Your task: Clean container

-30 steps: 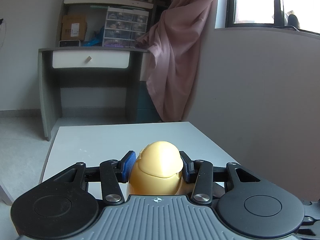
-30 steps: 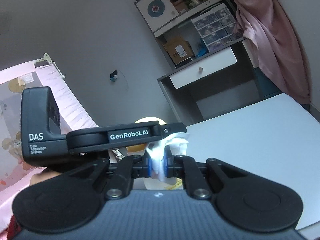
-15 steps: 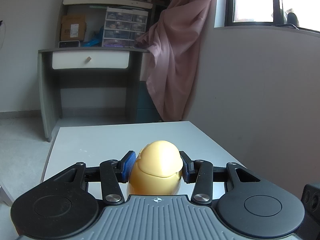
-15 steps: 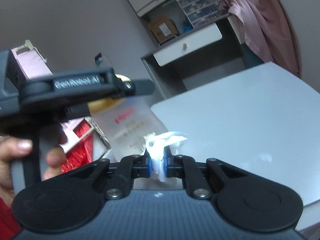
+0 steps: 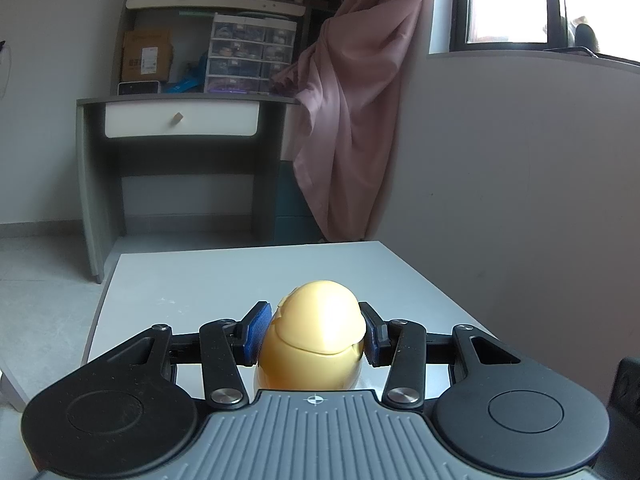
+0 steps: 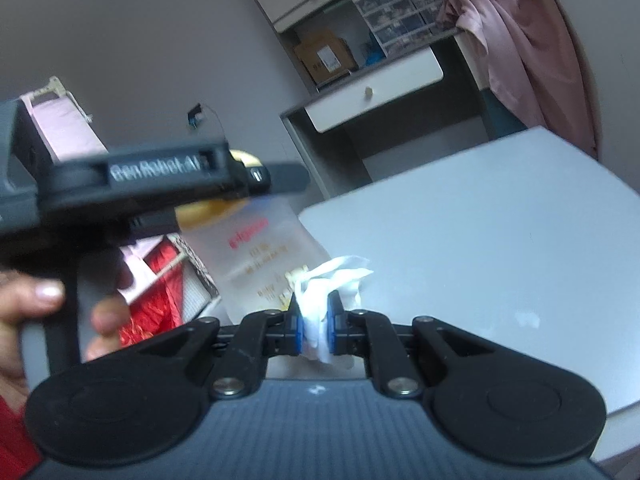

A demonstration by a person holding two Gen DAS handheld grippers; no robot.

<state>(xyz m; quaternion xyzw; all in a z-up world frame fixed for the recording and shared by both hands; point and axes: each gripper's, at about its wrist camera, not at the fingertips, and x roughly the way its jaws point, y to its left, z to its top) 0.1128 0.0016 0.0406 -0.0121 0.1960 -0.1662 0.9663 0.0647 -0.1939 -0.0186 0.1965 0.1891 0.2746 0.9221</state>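
A container with a yellow egg-shaped cap (image 5: 320,336) and a frosted translucent body (image 6: 260,248) printed in red is held just above the grey table (image 5: 240,276). My left gripper (image 5: 316,334) is shut on the cap, its blue pads pressing both sides. In the right wrist view the left tool's black casing (image 6: 152,176) crosses the upper left, with the body hanging below it. My right gripper (image 6: 314,328) is shut on a crumpled white tissue (image 6: 332,280), which sits low beside the body; whether they touch I cannot tell.
A person's hand (image 6: 36,300) grips the left tool's handle. Something red lies in a box (image 6: 160,280) left of the table. A desk with a white drawer (image 5: 180,120) and a pink curtain (image 5: 352,120) stand behind. A wall runs along the table's right side.
The right wrist view has swung: the left tool and container now appear higher and further left, with more of the frosted body showing. The tissue stays clamped. The left view is unchanged.
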